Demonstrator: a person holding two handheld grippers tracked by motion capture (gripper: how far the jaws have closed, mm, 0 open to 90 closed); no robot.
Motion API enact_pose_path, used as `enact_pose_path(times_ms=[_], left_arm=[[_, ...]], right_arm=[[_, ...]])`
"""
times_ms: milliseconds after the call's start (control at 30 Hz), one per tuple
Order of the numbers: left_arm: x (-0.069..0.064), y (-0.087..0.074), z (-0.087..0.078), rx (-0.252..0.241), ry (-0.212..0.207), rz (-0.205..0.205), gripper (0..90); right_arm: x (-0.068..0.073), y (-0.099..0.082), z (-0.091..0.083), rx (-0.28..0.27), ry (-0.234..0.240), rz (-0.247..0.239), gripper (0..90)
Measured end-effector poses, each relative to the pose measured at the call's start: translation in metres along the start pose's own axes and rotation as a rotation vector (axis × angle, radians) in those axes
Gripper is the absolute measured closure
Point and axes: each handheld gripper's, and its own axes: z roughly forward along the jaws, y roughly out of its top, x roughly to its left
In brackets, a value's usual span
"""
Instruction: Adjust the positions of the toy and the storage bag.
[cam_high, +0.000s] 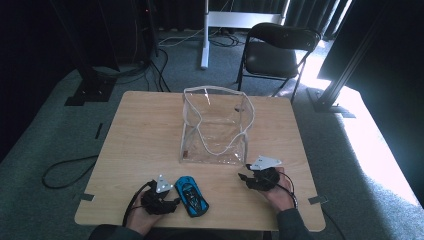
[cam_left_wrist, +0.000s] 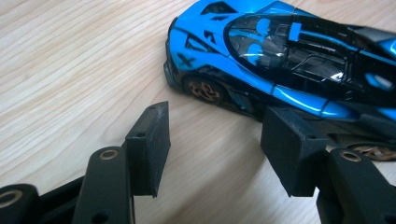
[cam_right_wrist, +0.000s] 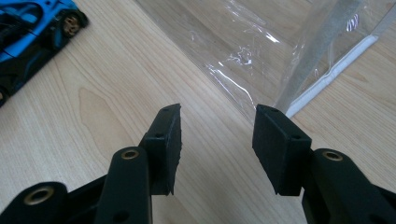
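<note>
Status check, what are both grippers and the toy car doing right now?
Left gripper open, empty, beside blue toy car. Right gripper open, empty, near clear plastic bag. Car on wooden table, ungripped. Nothing between.

Blue and black toy sports car (cam_high: 191, 195) sits on its wheels near the front edge of the wooden bench (cam_high: 145, 135), left of centre, angled diagonally. Glossy body, dark cabin glass, bronze-coloured wheels. Clear plastic bag (cam_high: 215, 125) with white edging and white cord handles stands open-topped at the bench centre, beyond the car and well apart from it. Walls crumpled, see-through, nothing visible inside.
</note>
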Motion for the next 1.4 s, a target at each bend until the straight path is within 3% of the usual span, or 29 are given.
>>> enact_pose_path(times_ms=[167,267,533,633,767,900,1000,1233,1367,1400], left_arm=[[-0.001,0.008,0.006,0.003,0.014,0.009,43.8],[0.002,0.005,0.003,0.010,-0.022,-0.002,41.8],[-0.007,-0.002,-0.004,0.012,-0.152,0.065,51.2],[-0.012,0.002,-0.001,0.014,-0.147,0.100,53.6],[-0.010,0.006,0.004,-0.004,-0.183,0.092,54.8],[-0.024,0.018,0.016,-0.009,-0.231,0.131,55.9],[-0.035,0.029,0.025,-0.010,-0.206,0.142,56.0],[-0.048,0.051,0.046,-0.033,-0.221,0.136,58.7],[-0.056,0.056,0.051,-0.036,-0.224,0.127,58.6],[-0.057,0.055,0.050,-0.040,-0.241,0.130,58.6]], right_arm=[[0.000,-0.001,0.000,0.003,0.003,0.004,51.1],[-0.001,-0.002,-0.001,-0.001,0.001,0.007,51.1],[0.000,-0.002,0.001,0.004,0.006,0.008,50.5],[0.001,-0.001,0.001,0.005,0.008,0.002,50.5],[0.000,-0.002,0.002,0.007,0.009,0.007,50.5],[0.001,-0.002,0.003,0.009,0.010,0.005,50.5],[0.000,-0.002,0.002,0.009,0.008,0.005,50.4],[-0.002,-0.004,0.000,0.007,0.003,0.014,50.4],[-0.003,-0.005,-0.001,0.006,0.002,0.016,50.3],[-0.003,-0.005,-0.001,0.003,0.001,0.016,50.2]])
